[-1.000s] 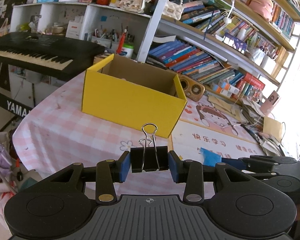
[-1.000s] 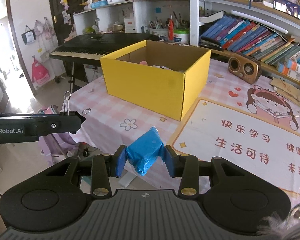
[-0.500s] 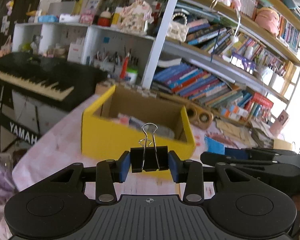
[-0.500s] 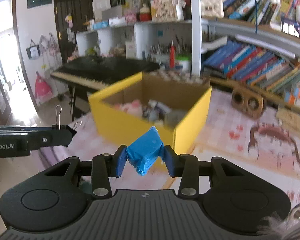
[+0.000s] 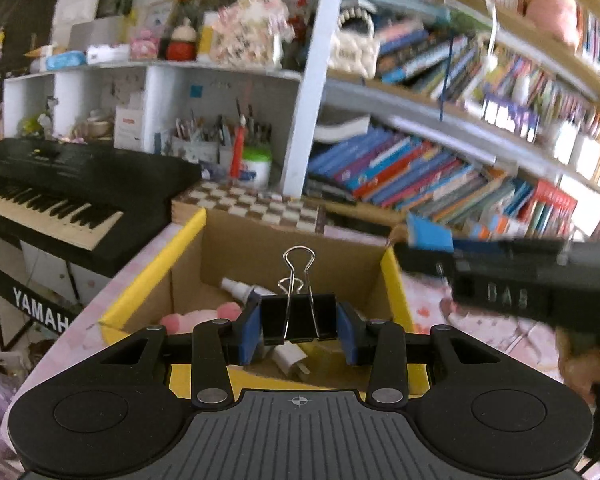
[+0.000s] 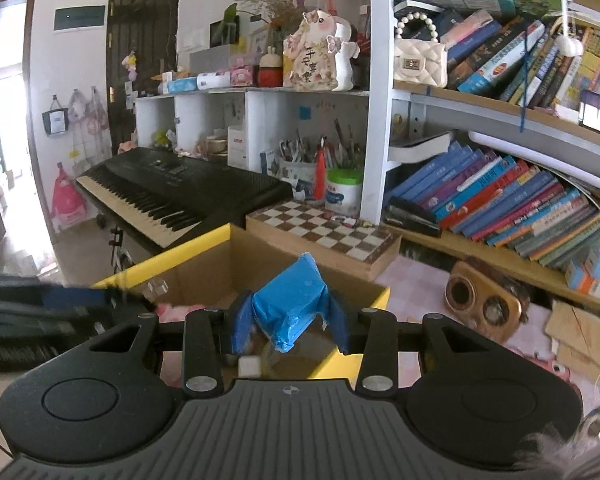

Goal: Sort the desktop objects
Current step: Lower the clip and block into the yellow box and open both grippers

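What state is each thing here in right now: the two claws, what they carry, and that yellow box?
Left claw: shut on the binder clip, over the box.
Binder clip: clamped by its black body, wire handles pointing up.
Right claw: shut on the blue packet, over the box.
Blue packet: squeezed and crumpled between the pads.
Yellow box: open on top, already holding a pink item, a white bottle and a white plug.

place: home study or child's room | evidence: crammed bookshelves [image 6: 500, 184]; Yamaha keyboard [image 5: 56, 200]; chessboard [image 6: 320, 228]; pen pots [image 6: 300, 160]; plush toys, bags on wall
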